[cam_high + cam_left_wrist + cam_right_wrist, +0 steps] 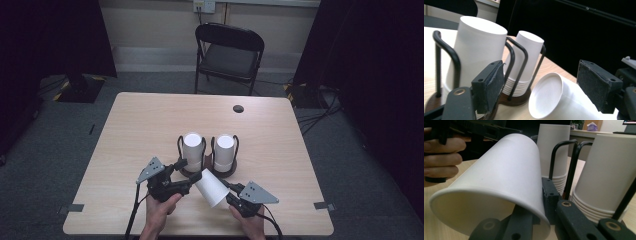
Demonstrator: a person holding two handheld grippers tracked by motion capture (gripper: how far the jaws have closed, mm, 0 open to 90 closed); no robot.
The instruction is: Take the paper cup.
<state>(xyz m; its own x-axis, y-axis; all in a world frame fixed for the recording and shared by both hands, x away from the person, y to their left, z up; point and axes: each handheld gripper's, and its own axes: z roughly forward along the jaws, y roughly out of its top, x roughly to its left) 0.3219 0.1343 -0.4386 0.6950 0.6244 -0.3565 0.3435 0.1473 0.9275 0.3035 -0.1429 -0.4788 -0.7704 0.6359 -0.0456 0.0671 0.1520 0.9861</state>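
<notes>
Right tongs [231,196] are pinching the rim of a tilted paper cup [212,188]; left tongs [192,181] are gaping wide around its base, cup stacks [192,150] just beyond.

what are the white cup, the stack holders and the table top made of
The single cup, pinched at its rim by the right gripper: likely paper, matte white, thin rolled lip. The holders: apparently bent metal rod, black coated, on dark round bases that look like wood. The table: pale wood grain, probably laminate, smooth with a low sheen.
</notes>
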